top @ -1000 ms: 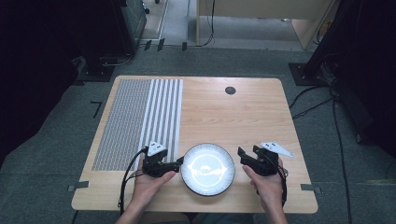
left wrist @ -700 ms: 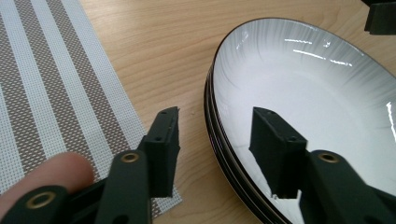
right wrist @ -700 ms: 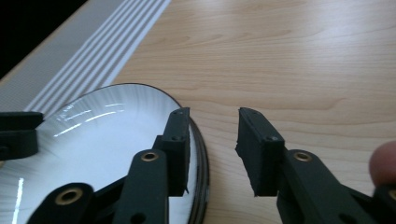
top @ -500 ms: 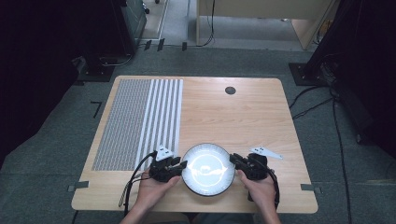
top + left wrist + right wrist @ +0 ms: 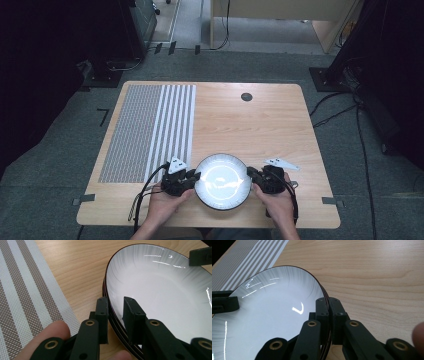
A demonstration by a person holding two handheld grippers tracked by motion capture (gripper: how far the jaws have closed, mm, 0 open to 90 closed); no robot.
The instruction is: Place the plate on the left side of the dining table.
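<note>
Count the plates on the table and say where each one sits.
1 for certain: a white plate near the table's front edge, its rim between the left hand-held gripper and the right hand-held gripper. Layered dark edges in the left gripper view may hide more stacked beneath.

Left gripper [image 5: 115, 308], right gripper [image 5: 328, 308]: black jaws, brass-ringed pivots, small screws; grey three-cornered top plates; black trailing cables; bare forearms.

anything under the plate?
The plate sits on bare wooden table, beside the striped mat, not on it. The left gripper view shows stacked rim lines, perhaps another plate beneath. The surface directly below is covered.
</note>
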